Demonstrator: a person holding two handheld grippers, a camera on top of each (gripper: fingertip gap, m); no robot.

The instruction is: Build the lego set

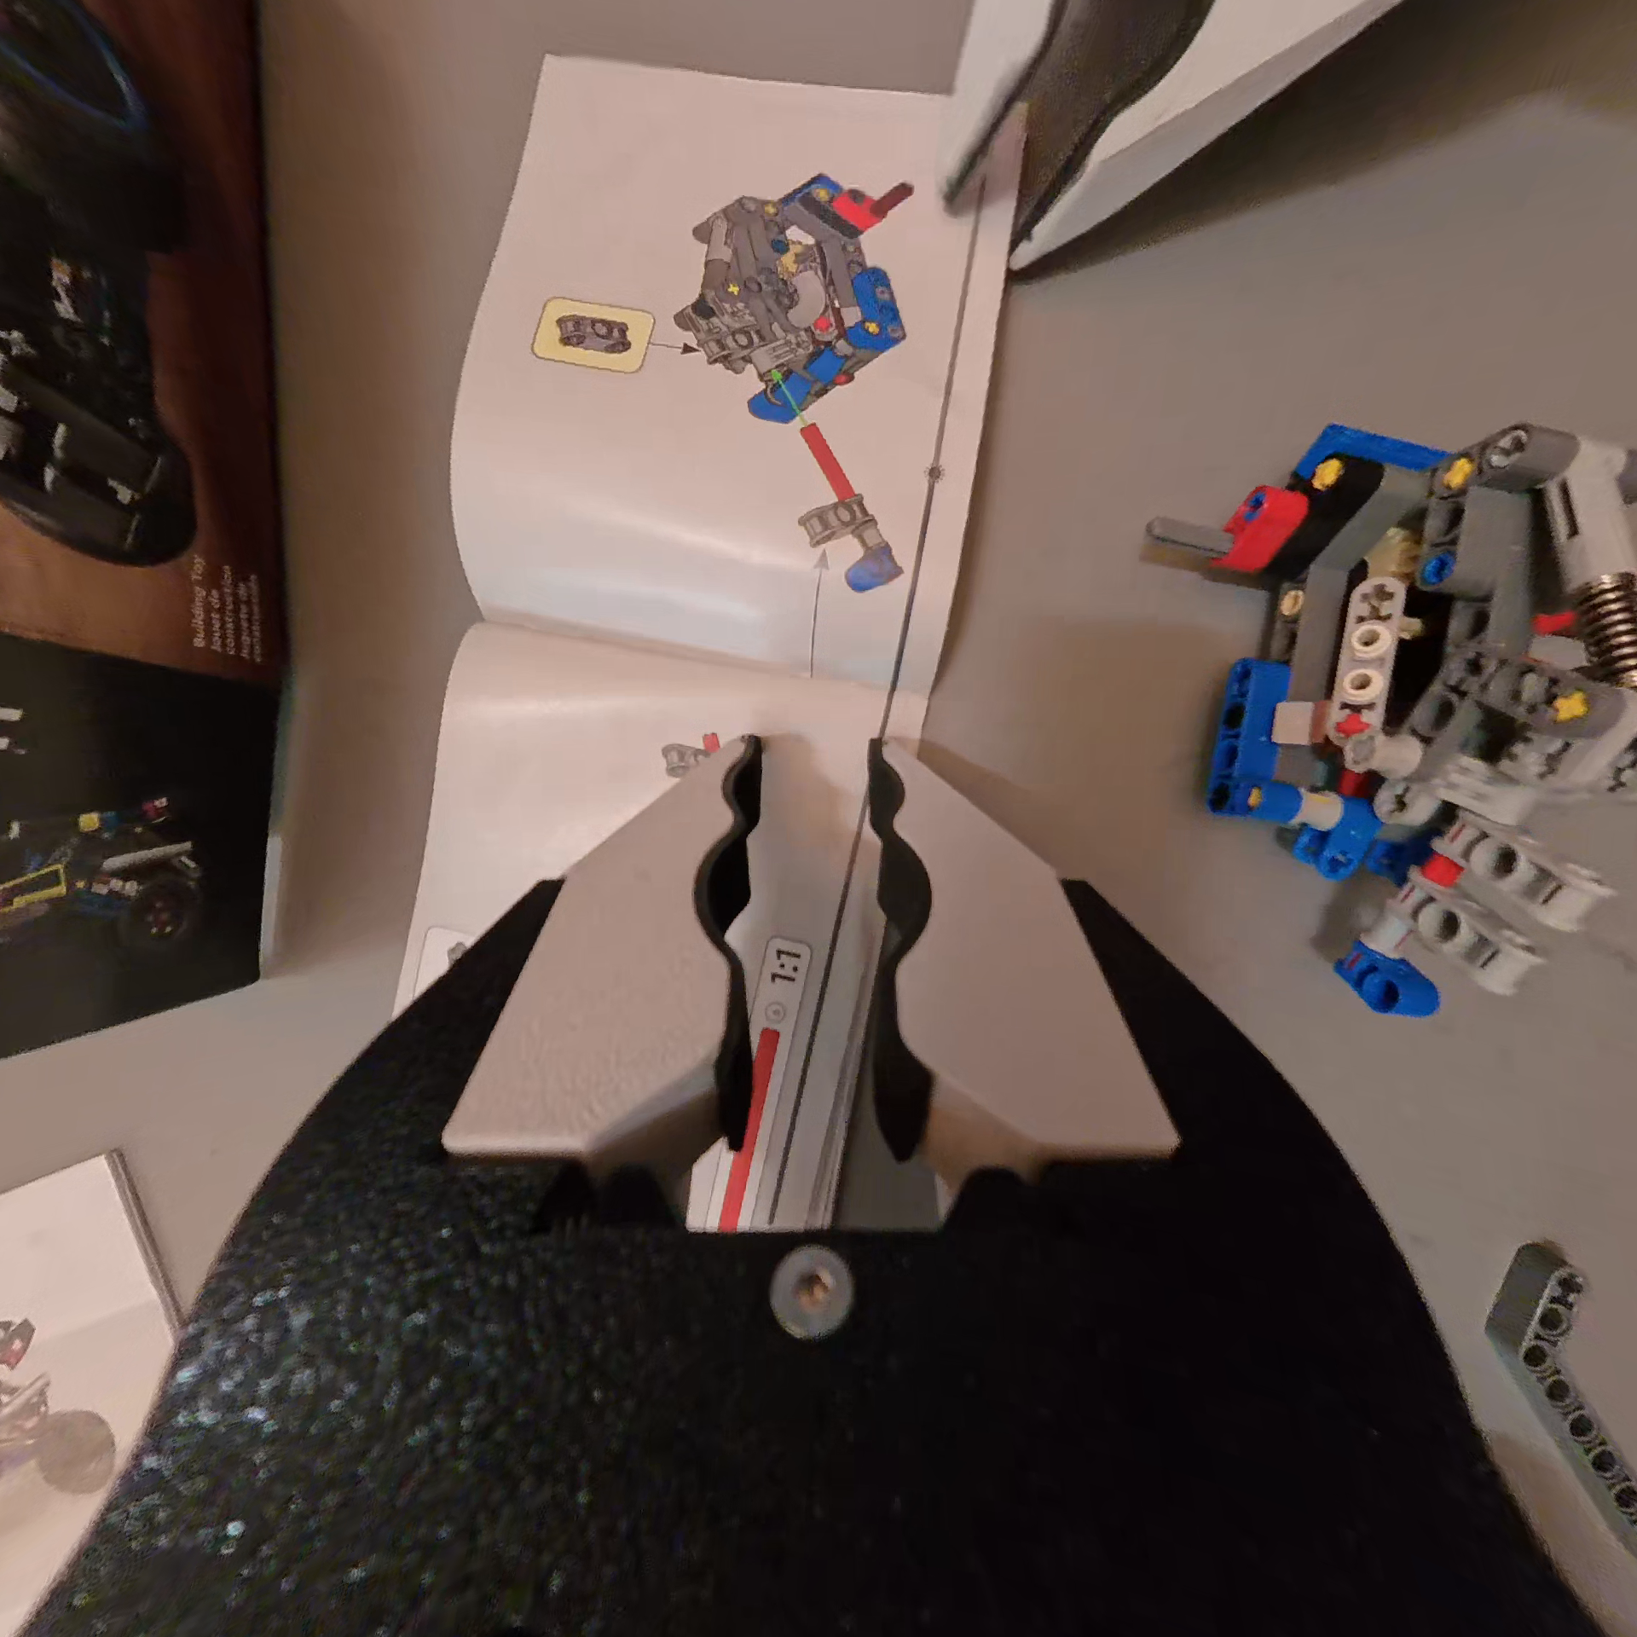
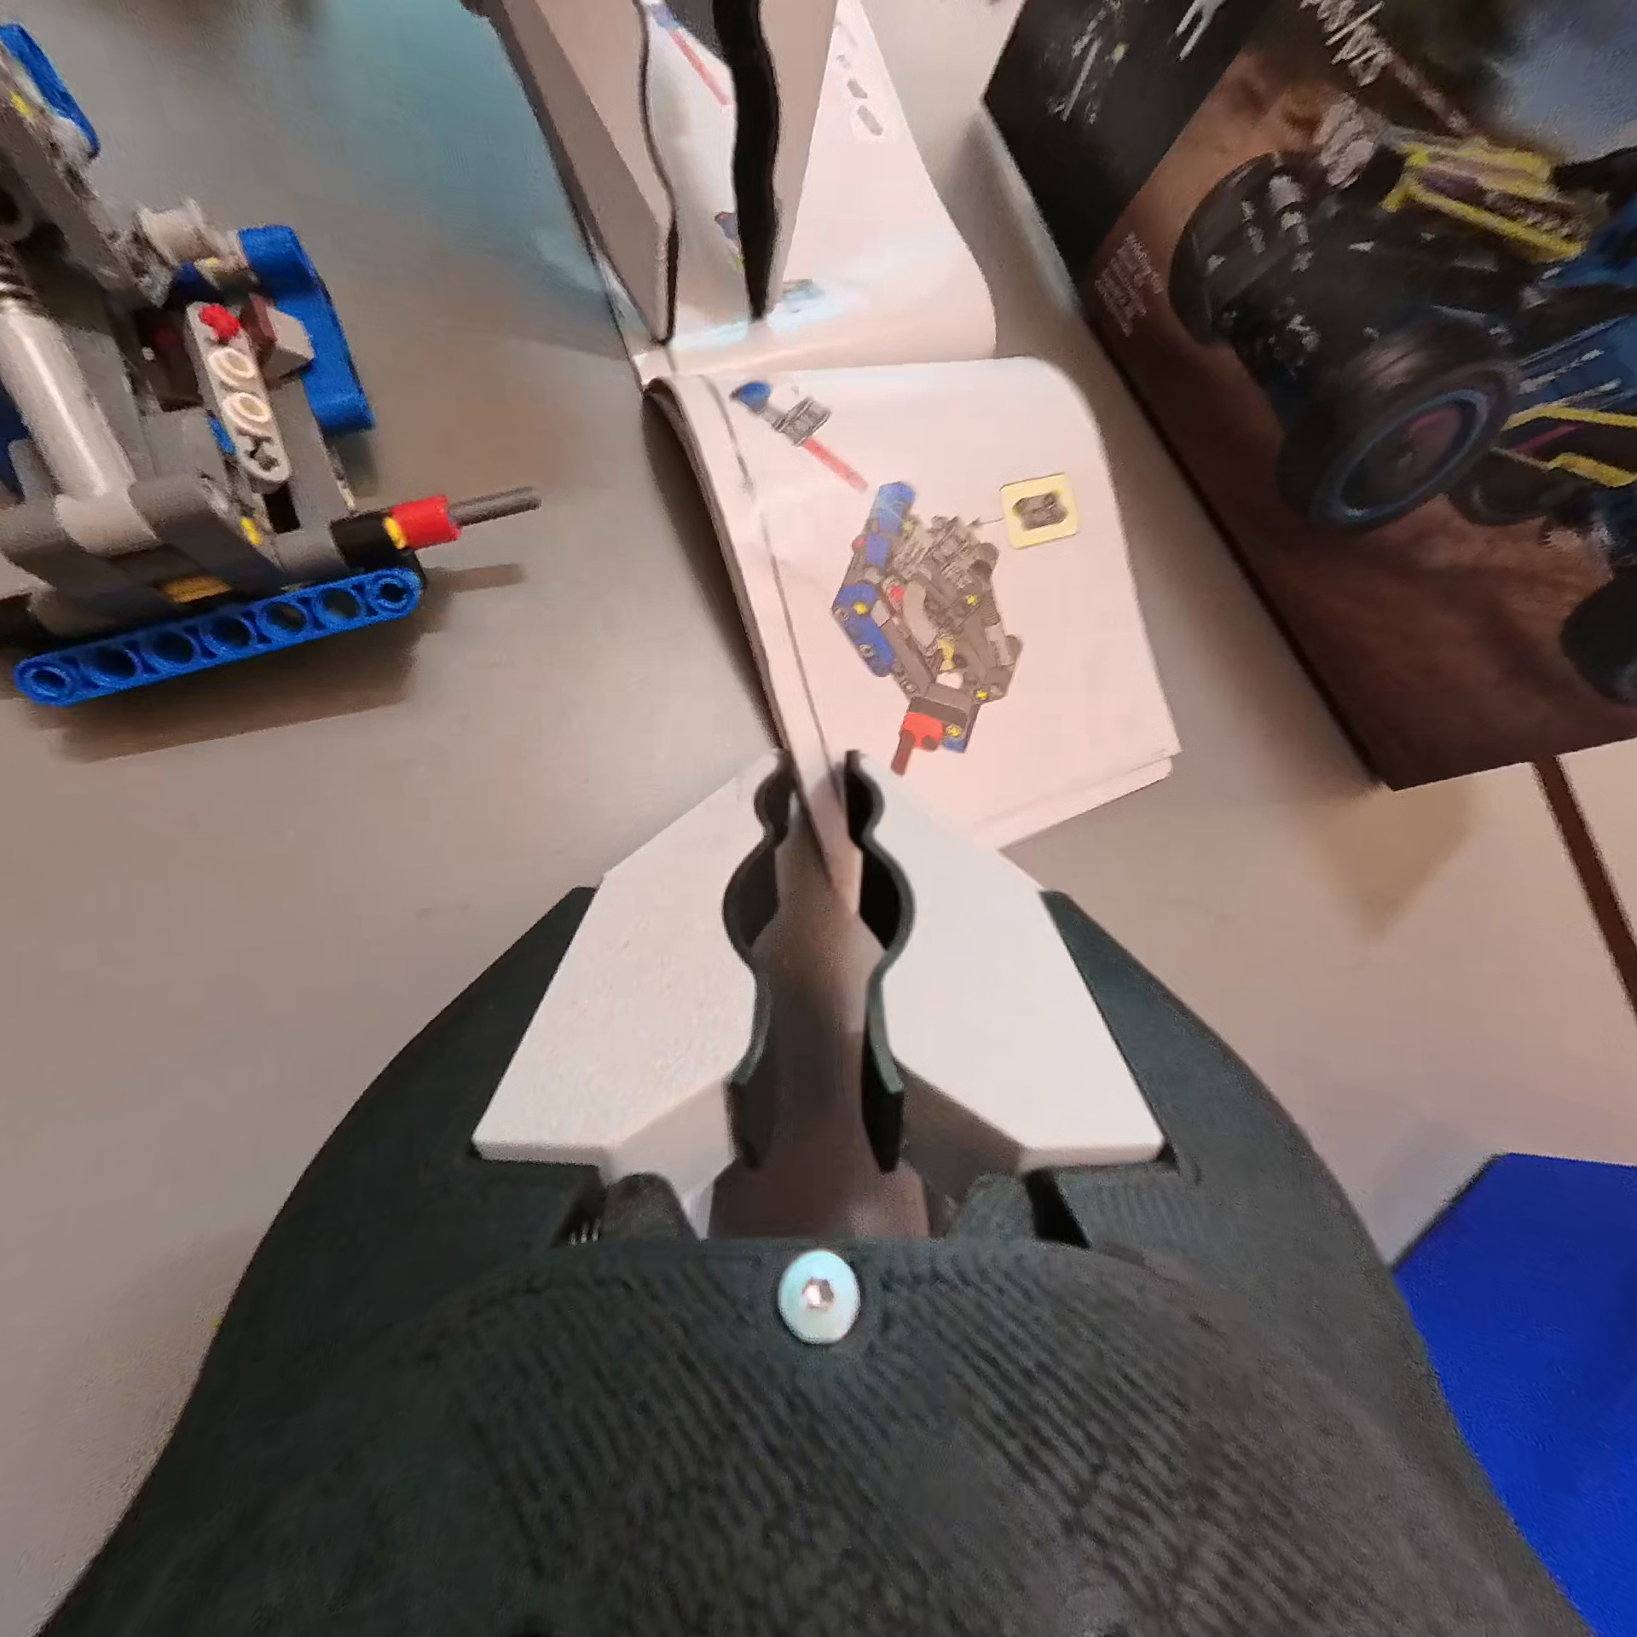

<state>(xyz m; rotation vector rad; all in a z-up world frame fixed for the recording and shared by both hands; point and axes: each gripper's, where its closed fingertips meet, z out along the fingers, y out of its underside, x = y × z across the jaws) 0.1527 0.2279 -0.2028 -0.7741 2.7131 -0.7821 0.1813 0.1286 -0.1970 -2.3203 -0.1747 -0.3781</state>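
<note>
An open instruction booklet (image 1: 709,549) lies on the grey table; it also shows in the right wrist view (image 2: 1019,664). One page (image 2: 819,824) stands lifted on edge, and its edge (image 1: 921,496) shows as a thin line in the left wrist view. My right gripper (image 2: 815,762) is shut on that page's corner; it shows blurred at the top of the left wrist view (image 1: 992,168). My left gripper (image 1: 815,744) is open over the booklet, the page edge passing between its fingers; it also shows in the right wrist view (image 2: 709,310). The partly built blue and grey lego model (image 1: 1435,691) stands beside the booklet (image 2: 177,443).
The set's dark box (image 1: 133,443) lies along the booklet's other side (image 2: 1373,399). A loose grey beam (image 1: 1568,1382) lies near the model. A second booklet (image 1: 53,1329) is at the lower left. A blue surface (image 2: 1541,1373) sits at the lower right. The grippers' ends are close to 11 centimeters from one another.
</note>
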